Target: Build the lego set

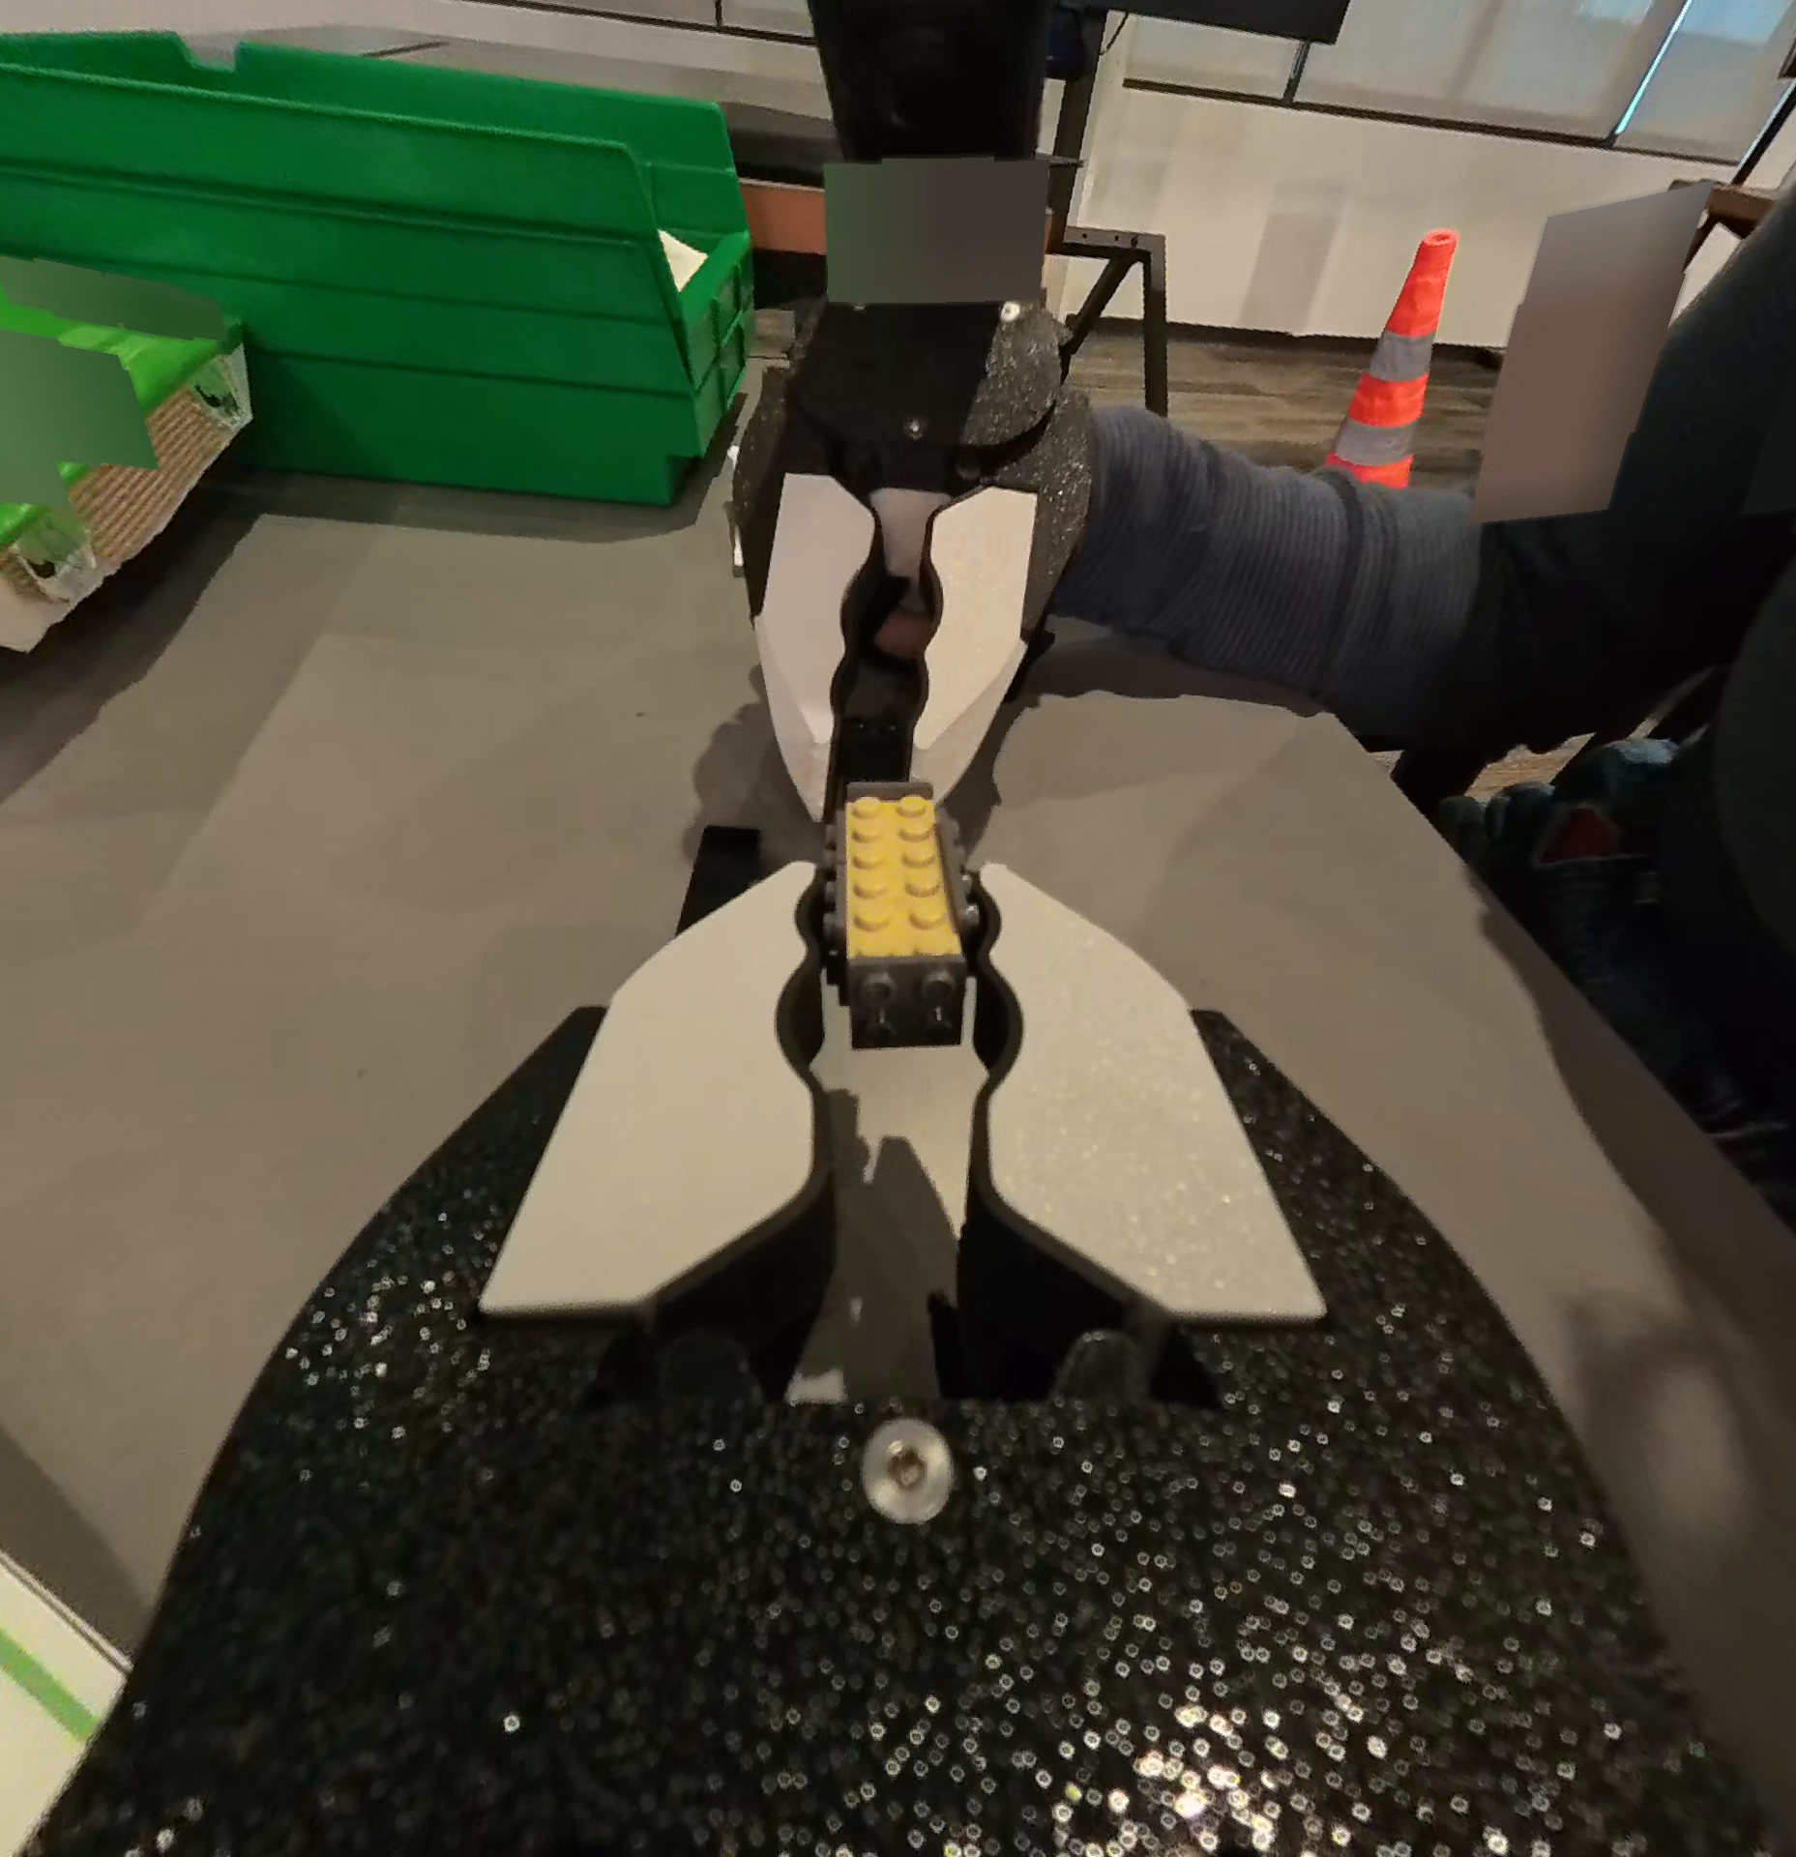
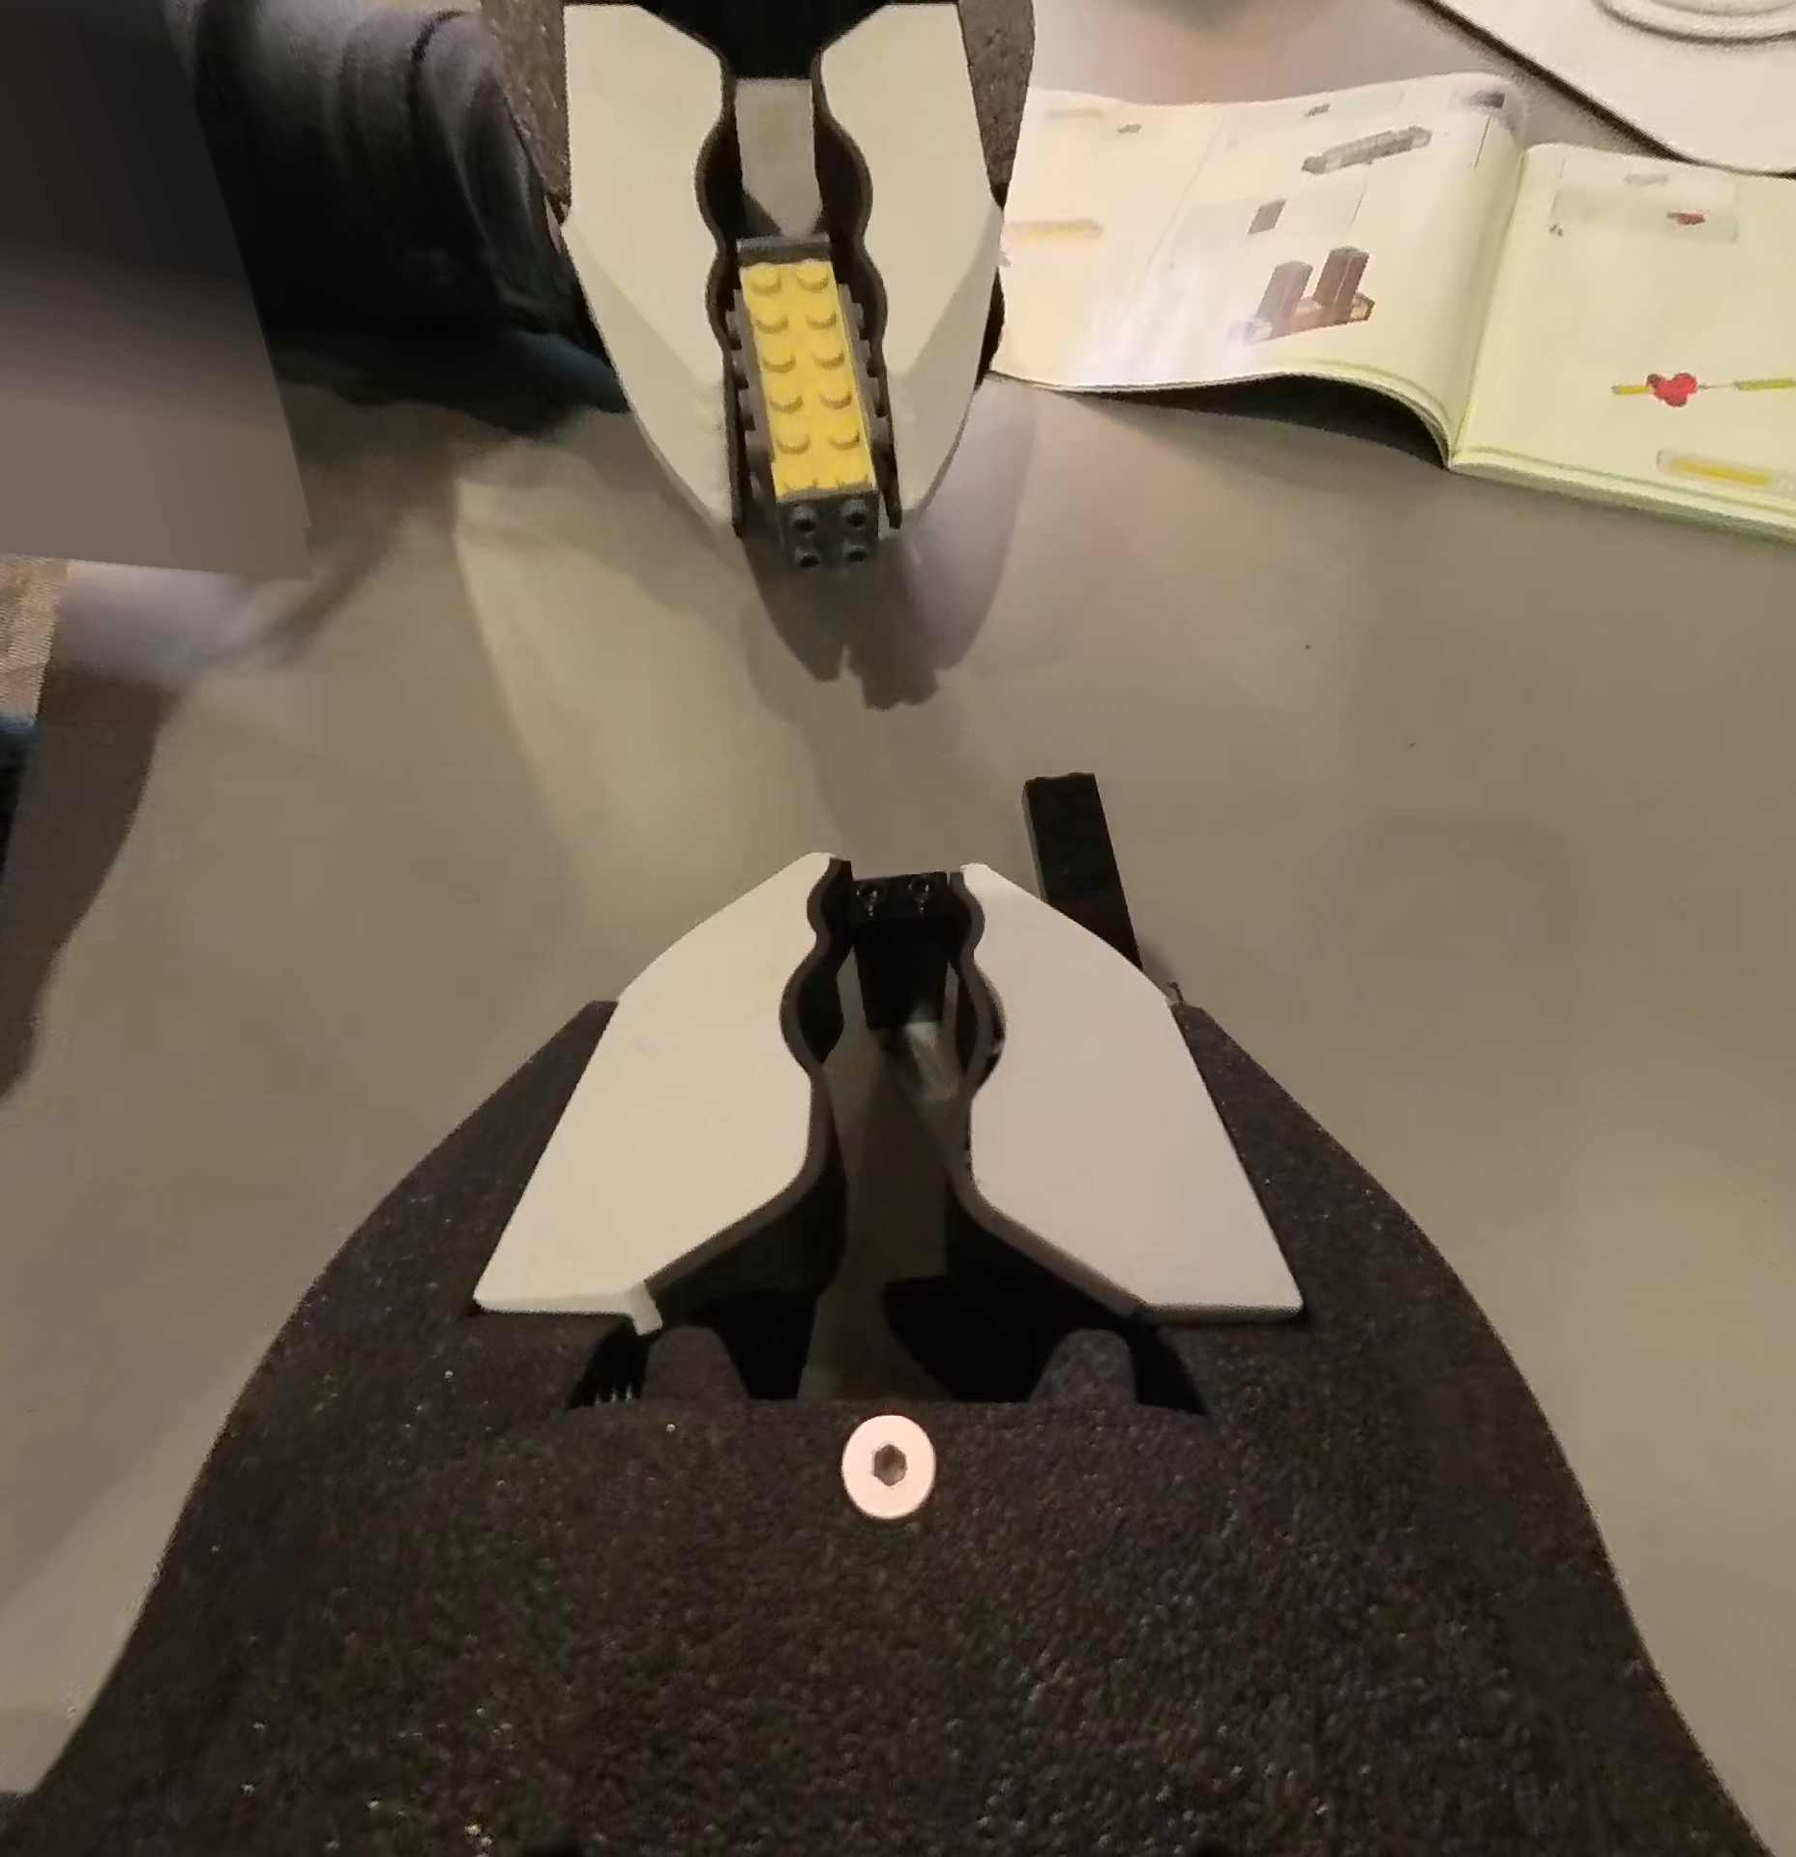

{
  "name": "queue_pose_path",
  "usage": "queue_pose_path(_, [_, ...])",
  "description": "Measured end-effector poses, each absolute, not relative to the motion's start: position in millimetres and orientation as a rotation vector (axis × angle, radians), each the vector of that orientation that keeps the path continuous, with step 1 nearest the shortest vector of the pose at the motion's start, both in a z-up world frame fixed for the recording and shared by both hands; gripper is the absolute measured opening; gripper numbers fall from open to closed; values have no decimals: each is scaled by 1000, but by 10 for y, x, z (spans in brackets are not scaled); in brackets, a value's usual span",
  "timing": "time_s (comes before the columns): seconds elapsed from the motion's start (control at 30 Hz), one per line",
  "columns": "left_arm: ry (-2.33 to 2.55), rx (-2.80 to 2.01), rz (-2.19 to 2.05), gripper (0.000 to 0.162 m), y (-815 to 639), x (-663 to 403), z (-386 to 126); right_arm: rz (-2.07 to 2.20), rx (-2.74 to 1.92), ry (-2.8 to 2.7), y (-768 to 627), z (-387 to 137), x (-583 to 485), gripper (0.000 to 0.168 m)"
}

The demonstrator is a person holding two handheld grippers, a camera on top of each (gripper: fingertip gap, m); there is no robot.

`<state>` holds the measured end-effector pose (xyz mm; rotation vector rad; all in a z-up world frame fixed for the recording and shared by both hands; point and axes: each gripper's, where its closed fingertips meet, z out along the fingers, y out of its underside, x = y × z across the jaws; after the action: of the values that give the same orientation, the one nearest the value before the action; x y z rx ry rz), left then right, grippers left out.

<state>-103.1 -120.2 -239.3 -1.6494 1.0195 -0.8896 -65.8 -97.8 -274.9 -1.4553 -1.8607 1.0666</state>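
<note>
A: Left tool (image 1: 899, 904) pinches the stack (image 1: 906, 909) by its long sides: yellow plate on top, dark bricks under it, studs up. It's held off the desk (image 1: 371, 804).

B: Right tool?

A: Right tool (image 2: 896, 889) is clamped on a small black brick (image 2: 896, 930), end studs facing 12 o'clock, straight at the stack's end face. In the right view the stack (image 2: 811, 402) sits at 12, well apart from it. No contact yet.

B: Risks?

A: Grip on the black brick is right at the tips. I'd expect an off-axis push to pivot it or pop it out. Same for the stack: much of it overhangs the left fingers, so end pressure could slide it back through the pads.

B: Alignment?

A: Looks roughly coaxial, but I can't judge height match from these views. A misaligned press could split the yellow plate off.

B: Anything nearby?

A: Black bar (image 2: 1079, 864) on the desk at 1 o'clock, just beside the right tool; could get knocked. Manual (image 2: 1426, 301) at 2 o'clock, clear. Bins (image 1: 371, 281) at 10 in the left view, far.
</note>
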Motion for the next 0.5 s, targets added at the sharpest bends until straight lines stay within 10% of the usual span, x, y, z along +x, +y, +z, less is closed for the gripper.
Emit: queue_pose_path(0.5, [1022, -1641, -908, 26, -1218, -1015, -2380, 1042, -1441, -1871, -979, -2774, -648, 29])
